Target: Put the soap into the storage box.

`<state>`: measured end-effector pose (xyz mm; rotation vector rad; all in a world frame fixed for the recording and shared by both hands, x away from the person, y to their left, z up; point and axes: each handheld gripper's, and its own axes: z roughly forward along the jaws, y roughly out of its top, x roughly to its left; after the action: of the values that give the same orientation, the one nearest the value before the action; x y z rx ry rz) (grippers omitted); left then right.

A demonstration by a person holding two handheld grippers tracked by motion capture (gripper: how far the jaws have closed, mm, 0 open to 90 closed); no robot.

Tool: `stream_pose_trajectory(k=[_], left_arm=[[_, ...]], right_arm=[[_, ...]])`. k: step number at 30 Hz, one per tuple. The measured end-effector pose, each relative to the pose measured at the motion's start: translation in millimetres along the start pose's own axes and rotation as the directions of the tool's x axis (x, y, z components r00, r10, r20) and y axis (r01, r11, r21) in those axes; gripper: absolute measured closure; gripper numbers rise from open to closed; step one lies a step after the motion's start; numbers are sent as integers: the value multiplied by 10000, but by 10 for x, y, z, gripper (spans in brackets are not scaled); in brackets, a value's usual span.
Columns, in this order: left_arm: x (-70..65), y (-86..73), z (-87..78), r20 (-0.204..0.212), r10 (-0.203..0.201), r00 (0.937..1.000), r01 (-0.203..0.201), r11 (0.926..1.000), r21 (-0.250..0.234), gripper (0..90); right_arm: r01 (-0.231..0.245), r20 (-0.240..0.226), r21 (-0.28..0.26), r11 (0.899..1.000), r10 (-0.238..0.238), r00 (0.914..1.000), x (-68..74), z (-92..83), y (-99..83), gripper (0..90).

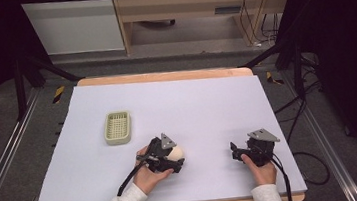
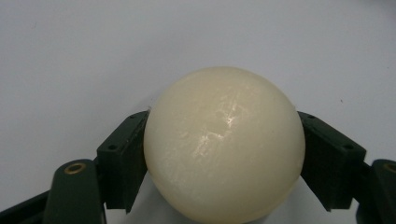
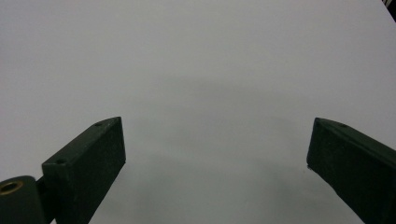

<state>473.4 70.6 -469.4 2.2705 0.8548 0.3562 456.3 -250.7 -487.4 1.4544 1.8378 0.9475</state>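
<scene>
A pale lilac sheet covers the wooden counter point(image 1: 164, 77), with grey floor, cables and dark stands around it. The left tongs point(image 2: 224, 154) are clamped on a cream ball point(image 2: 224, 144), one jaw on each side; being round, it has no long axis or heading. A green basket point(image 1: 117, 127) lies beyond, leftward. The right tongs point(image 3: 217, 158) gape, empty.

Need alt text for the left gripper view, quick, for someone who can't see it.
A cream, rounded soap-like ball sits clamped between the left gripper's two black fingers, one touching each side. Behind it lies plain white table surface.
</scene>
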Motion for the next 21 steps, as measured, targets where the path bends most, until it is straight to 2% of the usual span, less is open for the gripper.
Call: stream_pose_trajectory(k=[7,12,21], left_arm=[[23,9,-104,23,-9,10000,10,9999,-115,242],[97,-4,-215,-92,-110,9999,108,9996,-270,243],[184,-21,-312,-126,-318,9994,312,9987,-404,243]], right_arm=[[-41,-15,23,10000,41,10000,-1,0,0,48],[-24,-22,1,10000,24,10000,-5,-2,1,49],[-38,-11,-42,10000,38,10000,-10,-4,0,49]])
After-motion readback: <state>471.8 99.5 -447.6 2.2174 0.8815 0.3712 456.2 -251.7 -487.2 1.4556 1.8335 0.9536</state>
